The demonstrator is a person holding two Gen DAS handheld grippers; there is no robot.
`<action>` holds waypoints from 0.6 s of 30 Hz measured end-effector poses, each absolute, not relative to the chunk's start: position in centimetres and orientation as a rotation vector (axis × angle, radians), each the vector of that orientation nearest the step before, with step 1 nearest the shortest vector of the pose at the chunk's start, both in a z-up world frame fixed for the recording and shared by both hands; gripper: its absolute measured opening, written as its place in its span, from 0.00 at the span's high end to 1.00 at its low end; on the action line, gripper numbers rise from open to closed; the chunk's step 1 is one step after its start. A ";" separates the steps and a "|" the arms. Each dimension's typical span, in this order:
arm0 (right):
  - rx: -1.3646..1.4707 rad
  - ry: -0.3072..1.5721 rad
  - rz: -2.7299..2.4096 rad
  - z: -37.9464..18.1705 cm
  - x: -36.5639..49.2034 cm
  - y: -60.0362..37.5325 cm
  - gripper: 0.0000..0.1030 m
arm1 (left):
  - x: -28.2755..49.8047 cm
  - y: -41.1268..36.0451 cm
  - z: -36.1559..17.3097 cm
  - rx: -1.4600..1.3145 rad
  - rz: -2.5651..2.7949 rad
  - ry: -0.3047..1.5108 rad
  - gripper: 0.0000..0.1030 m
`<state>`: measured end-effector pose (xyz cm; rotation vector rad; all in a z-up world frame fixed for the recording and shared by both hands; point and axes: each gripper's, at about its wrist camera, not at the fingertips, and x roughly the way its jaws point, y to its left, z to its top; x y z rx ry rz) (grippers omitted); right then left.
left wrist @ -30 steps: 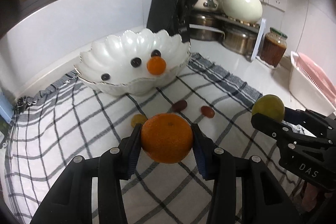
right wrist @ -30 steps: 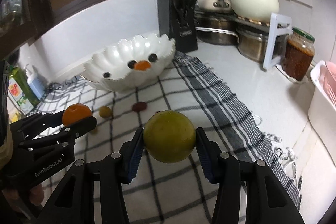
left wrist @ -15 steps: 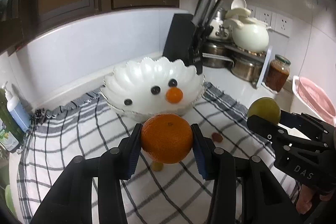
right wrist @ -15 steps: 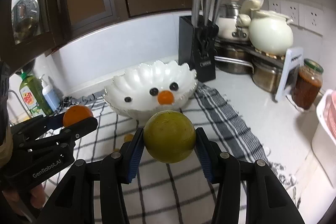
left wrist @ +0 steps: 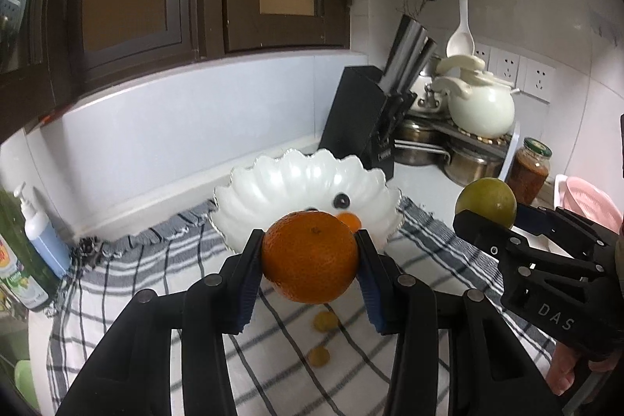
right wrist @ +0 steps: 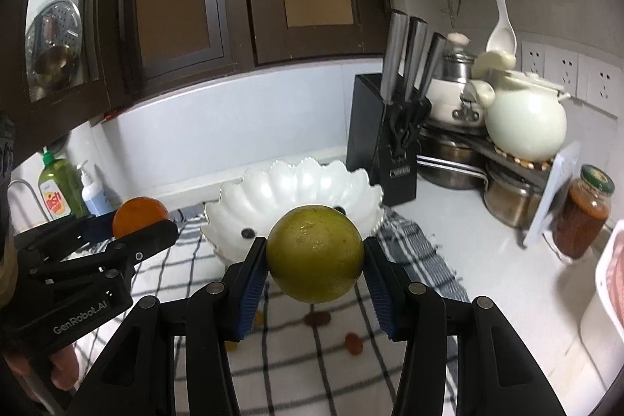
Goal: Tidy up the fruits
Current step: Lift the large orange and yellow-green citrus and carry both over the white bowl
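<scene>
Left gripper [left wrist: 310, 266] clamped on an orange [left wrist: 310, 258], right gripper [right wrist: 315, 266] clamped on a green citrus [right wrist: 315, 252]; both held in the air on the near side of the scalloped white bowl [right wrist: 273, 190]. Best carried over the bowl's rim, lowered inside, released one at a time, clear of the small fruits in the bowl.

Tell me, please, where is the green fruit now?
The green fruit is clamped in the right gripper, held above the checked cloth, in front of the white bowl.
</scene>
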<state>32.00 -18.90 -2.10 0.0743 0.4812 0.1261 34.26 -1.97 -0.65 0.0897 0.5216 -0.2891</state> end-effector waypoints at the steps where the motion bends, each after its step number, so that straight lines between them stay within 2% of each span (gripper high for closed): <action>1: 0.074 0.478 0.128 -2.0 32.2 -18.9 0.52 | 34.5 -1.9 -0.5 0.092 -0.287 0.517 0.56; 18: 0.059 0.508 0.167 -0.7 40.9 -18.3 0.52 | 41.6 -1.8 1.8 0.101 -0.258 0.507 0.56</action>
